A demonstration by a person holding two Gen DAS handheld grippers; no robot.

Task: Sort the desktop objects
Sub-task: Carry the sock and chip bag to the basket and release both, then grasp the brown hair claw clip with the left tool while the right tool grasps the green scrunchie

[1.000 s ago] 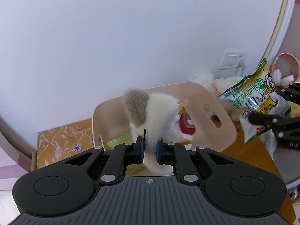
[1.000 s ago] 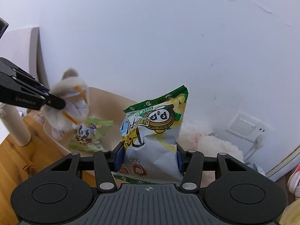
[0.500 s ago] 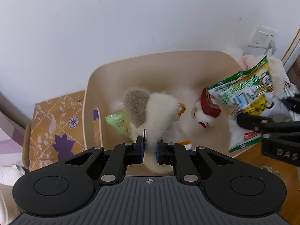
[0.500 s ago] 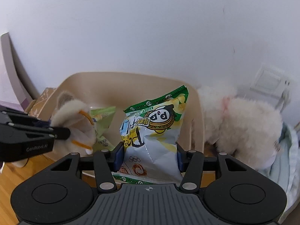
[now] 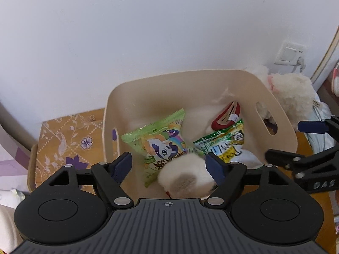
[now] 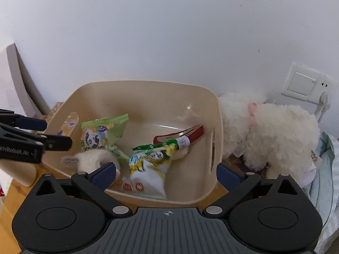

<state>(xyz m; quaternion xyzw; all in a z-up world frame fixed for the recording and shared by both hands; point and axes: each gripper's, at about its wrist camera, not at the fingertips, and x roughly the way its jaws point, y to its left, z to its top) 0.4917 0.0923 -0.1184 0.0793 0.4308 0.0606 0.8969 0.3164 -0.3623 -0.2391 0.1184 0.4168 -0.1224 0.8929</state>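
Both jaws just opened wide, plush toy (image 5: 186, 175) & snack bag (image 6: 151, 167) dropped in bin (image 6: 146, 89); lift grippers straight up, w/o snagging rim.

My left gripper (image 5: 168, 163) tilts steeply downward, and its jaws have just been opening: they now stand wide, the blue-padded fingers (image 5: 121, 163) spread well apart and pressing on nothing. My right gripper (image 6: 166, 172) points down at much the same slant, and its jaws too have just been opening, out to their full spread, with nothing pinched between the fingers (image 6: 103, 172). The two sit side by side: from my left wrist view the right one's black fingers reach in from the right edge, and from my right wrist view the left one's fingers come in from the left edge.
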